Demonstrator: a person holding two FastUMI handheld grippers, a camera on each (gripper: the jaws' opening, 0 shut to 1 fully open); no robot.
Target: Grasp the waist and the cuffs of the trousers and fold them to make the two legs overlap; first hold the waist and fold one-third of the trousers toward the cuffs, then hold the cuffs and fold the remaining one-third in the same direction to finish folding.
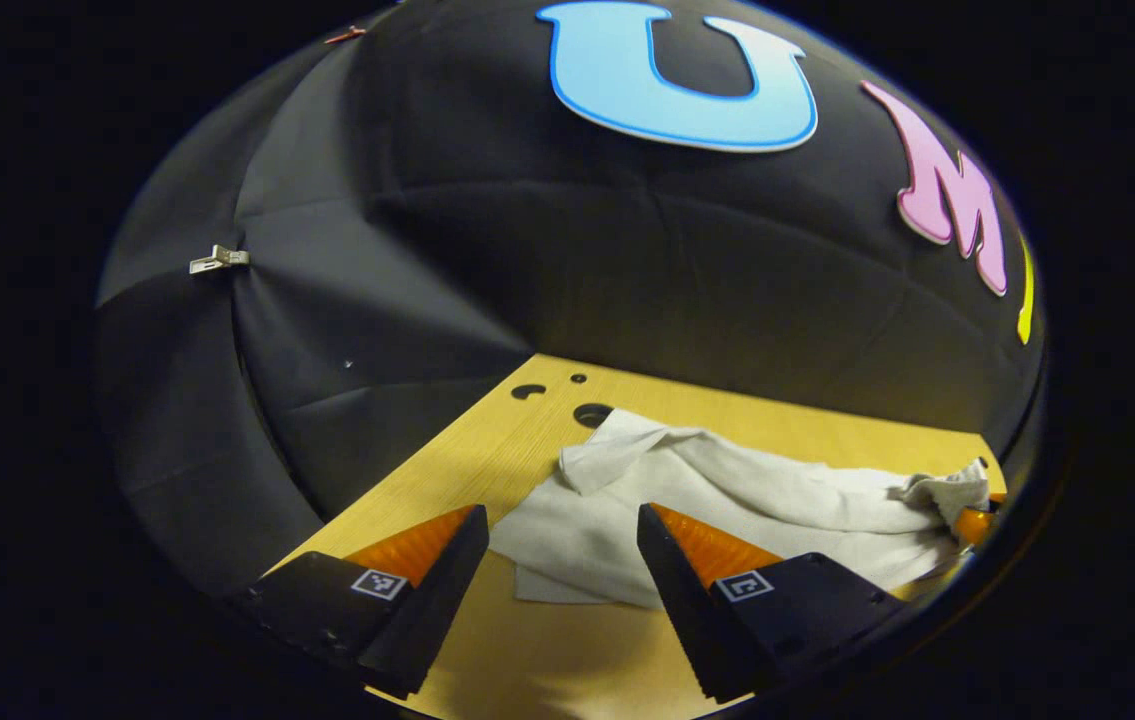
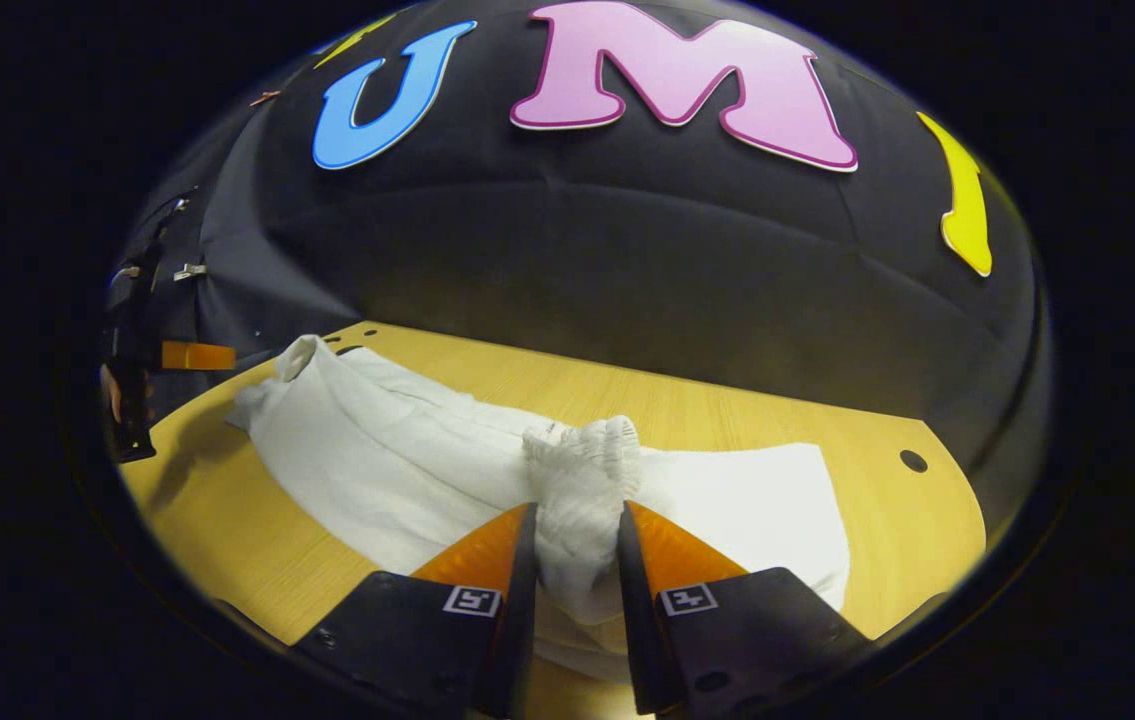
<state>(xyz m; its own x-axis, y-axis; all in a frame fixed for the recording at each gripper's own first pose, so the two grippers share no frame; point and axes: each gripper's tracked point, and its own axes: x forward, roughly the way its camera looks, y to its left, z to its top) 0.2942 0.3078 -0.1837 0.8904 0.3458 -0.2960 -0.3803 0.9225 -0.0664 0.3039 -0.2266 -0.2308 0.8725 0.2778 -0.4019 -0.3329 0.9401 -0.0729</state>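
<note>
Table (image 1: pixel 487 470) carries the trousers (image 2: pixel 397 470), a white strip running ahead of and to the left of the right gripper's jaws; whether the legs already overlap I can't tell, and no third-fold looks done, so both of those are left. Right gripper (image 2: pixel 572 545) has its jaws closed on a bunched ribbed edge, likely the waist (image 2: pixel 582 465), pinched between both fingers. Left gripper (image 1: pixel 562 535) has jaws wide open with nothing between them, the cloth's near corner lying just ahead of the gap, so the cuff end isn't grabbed yet.
</note>
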